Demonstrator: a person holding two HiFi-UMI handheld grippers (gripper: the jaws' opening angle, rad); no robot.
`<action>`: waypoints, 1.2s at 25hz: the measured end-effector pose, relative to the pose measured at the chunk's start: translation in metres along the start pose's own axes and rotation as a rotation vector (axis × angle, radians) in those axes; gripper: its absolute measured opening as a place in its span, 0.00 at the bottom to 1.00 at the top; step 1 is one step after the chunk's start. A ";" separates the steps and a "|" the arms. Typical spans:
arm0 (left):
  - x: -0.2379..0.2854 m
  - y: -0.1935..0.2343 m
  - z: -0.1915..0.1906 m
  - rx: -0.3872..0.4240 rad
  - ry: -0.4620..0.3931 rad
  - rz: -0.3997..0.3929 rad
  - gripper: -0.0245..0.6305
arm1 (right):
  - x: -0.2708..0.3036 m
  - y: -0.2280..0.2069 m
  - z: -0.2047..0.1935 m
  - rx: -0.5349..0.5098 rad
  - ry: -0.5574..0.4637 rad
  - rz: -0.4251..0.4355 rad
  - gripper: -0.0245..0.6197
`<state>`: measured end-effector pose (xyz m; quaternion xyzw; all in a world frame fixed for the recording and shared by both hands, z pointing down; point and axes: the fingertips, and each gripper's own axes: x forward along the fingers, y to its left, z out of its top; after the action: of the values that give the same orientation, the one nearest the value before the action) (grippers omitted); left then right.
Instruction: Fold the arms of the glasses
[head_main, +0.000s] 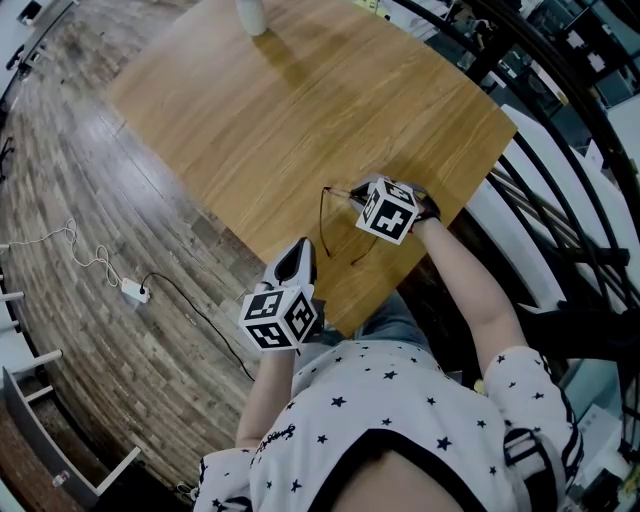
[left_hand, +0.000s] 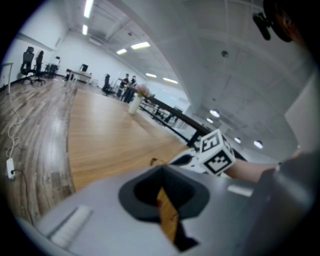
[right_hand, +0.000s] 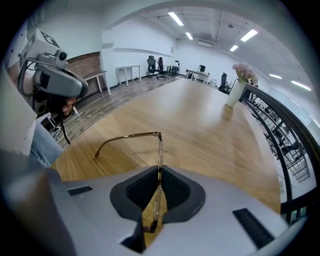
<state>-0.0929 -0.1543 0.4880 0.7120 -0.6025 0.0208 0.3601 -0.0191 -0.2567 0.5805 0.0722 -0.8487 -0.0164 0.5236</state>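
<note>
**Frame clamped, arm still out**

The glasses (right_hand: 159, 150) sit near the table's (head_main: 280, 110) near edge. The right gripper (right_hand: 159, 175) is clamped on their frame, and one arm (right_hand: 125, 137) stands unfolded. The left gripper (left_hand: 161, 186), closed and empty, probably must push that arm inward.

A large open-plan office hall. A long wooden table (head_main: 300, 120) runs down the room over a wood-plank floor (head_main: 90, 200), where a white power strip (head_main: 135, 291) trails its cable. Rows of strip lights (right_hand: 175, 18) line the high white ceiling. Beyond the table's far end stand wheeled office chairs (right_hand: 156, 66) and white desks (right_hand: 129, 72). A vase of pink flowers (right_hand: 235, 90) sits near the table's far edge, beside a black railing (right_hand: 280, 135). People (left_hand: 127, 87) stand in the distance.
</note>
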 end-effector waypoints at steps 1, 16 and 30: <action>-0.001 -0.001 0.000 0.000 -0.002 0.000 0.05 | -0.001 0.000 0.000 0.009 -0.008 -0.003 0.07; -0.032 -0.003 -0.002 0.016 -0.035 0.001 0.05 | -0.042 0.015 0.018 0.005 -0.079 -0.149 0.07; -0.066 0.007 -0.013 0.041 -0.066 -0.005 0.05 | -0.084 0.047 0.034 0.053 -0.174 -0.276 0.07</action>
<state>-0.1116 -0.0919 0.4699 0.7210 -0.6117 0.0088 0.3254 -0.0177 -0.1997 0.4956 0.2003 -0.8731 -0.0718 0.4386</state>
